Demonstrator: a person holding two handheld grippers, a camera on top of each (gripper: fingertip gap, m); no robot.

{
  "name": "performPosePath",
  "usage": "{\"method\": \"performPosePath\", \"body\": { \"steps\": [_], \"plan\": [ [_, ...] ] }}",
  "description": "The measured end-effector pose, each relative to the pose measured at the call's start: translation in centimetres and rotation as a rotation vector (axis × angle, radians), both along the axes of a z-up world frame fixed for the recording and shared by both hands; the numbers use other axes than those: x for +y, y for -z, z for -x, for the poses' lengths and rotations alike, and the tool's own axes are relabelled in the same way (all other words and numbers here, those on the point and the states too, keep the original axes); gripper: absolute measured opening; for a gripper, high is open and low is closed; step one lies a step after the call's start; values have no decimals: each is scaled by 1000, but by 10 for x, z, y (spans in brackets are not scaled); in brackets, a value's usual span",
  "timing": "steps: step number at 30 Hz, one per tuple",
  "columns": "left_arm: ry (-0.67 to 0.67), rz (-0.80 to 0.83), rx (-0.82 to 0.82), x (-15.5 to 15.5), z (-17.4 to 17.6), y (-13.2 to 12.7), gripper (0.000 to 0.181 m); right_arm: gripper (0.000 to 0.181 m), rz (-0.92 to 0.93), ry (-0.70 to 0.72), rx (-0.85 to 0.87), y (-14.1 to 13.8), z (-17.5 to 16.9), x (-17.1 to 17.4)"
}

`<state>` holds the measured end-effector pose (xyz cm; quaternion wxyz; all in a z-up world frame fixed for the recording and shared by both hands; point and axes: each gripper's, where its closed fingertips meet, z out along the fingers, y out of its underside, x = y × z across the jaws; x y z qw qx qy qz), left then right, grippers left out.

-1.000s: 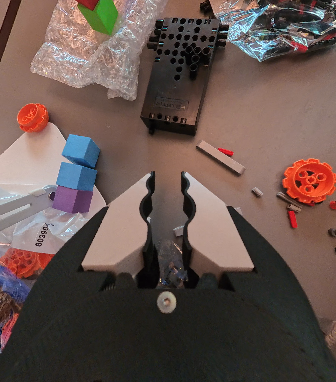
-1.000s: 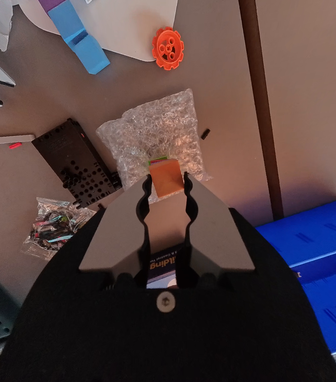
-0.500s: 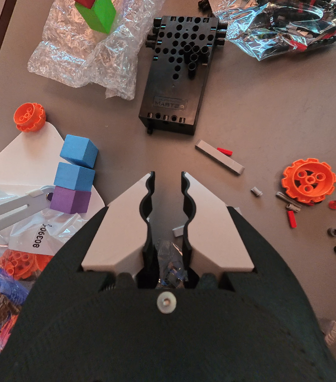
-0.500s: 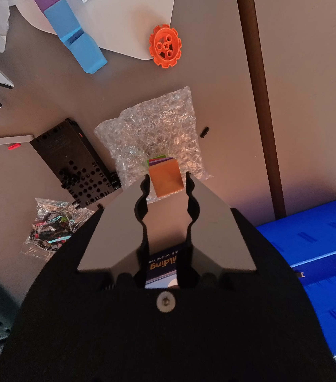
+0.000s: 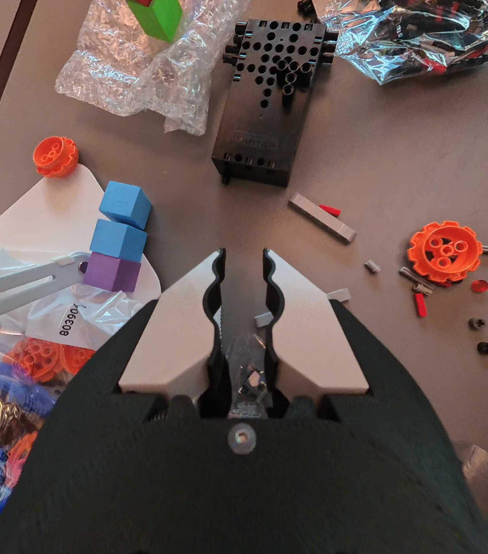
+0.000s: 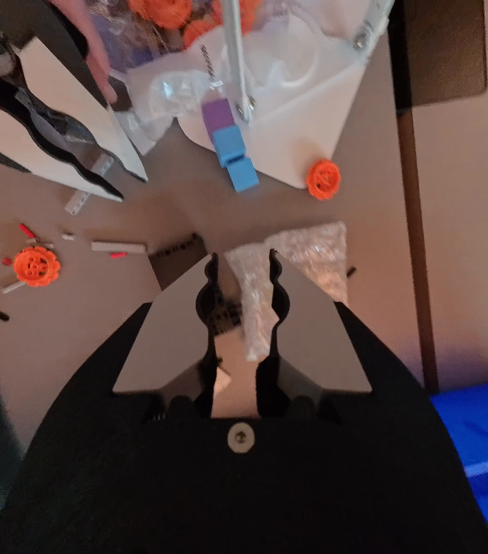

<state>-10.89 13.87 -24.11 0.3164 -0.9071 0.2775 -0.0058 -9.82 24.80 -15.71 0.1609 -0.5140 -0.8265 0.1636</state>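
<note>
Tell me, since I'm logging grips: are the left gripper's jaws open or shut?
Open: the left gripper shows a clear gap between its jaws, with nothing clamped there.

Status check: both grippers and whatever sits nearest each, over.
Left gripper open, empty, above bare table near grey bar. Right gripper open, empty, over bubble wrap. Black perforated block ahead of left.

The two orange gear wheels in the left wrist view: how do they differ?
The orange gear wheel on the right looks larger and lies flat among small loose parts. The orange gear wheel on the left looks smaller, sits farther off and touches the corner of the white sheet, with nothing loose around it. Both are orange, toothed, with round holes in the hub, and neither hand-held gripper touches them.
</note>
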Motion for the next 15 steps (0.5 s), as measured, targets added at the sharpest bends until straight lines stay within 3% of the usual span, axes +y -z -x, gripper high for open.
{"method": "performPosePath", "body": {
  "steps": [5,12,15],
  "plan": [
    [8,21,-2,-5,-1,2,23,43,46,-18,39,47,43,-33],
    [-10,22,29,-4,6,4,23,41,-22,-38,40,96,79,-28],
    [-11,29,52,-4,7,7,23,29,-51,-42,18,106,81,-27]
  ]
}}
